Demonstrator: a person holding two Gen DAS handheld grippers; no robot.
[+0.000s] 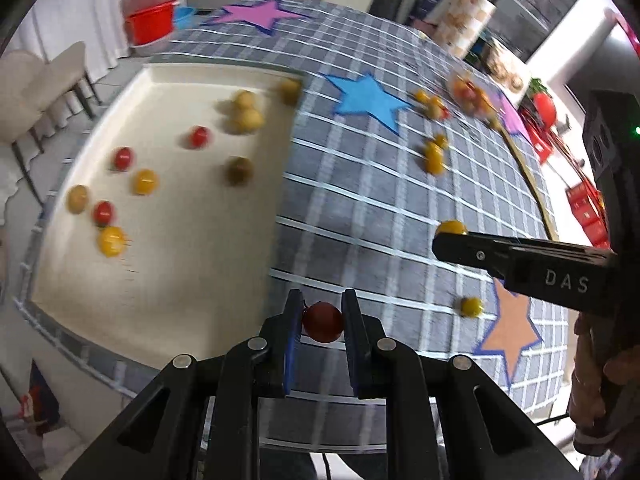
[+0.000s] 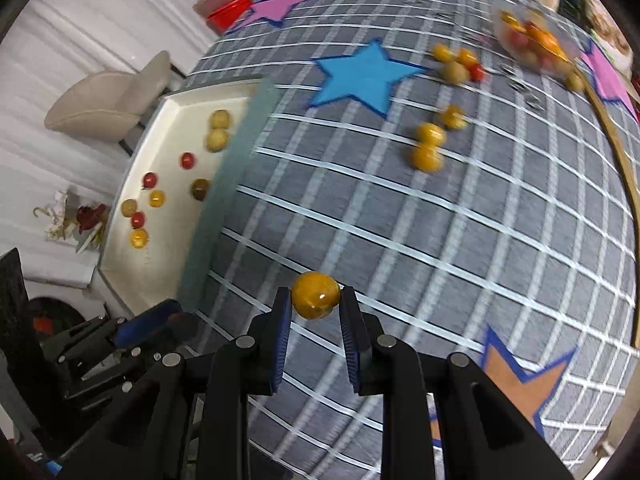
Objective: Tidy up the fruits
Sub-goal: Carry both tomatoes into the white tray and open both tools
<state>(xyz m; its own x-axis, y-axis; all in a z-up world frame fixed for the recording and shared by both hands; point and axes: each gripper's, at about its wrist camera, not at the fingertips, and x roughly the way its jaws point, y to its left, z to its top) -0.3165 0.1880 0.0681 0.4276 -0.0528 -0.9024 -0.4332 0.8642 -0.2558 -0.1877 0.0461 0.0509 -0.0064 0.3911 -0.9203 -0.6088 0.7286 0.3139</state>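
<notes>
round red fruit [image 1: 323,321], no long axis (gripped)

Both grippers are matte black linkage frames dotted with round silver pivot pins. The left gripper [image 1: 322,322] carries blue pads inside its fingers; the right gripper [image 2: 315,310] has ribbed blue pads too. Behind the right gripper's jaws, white letters "DAS" mark its black body, a green light glowing farther back.
</notes>
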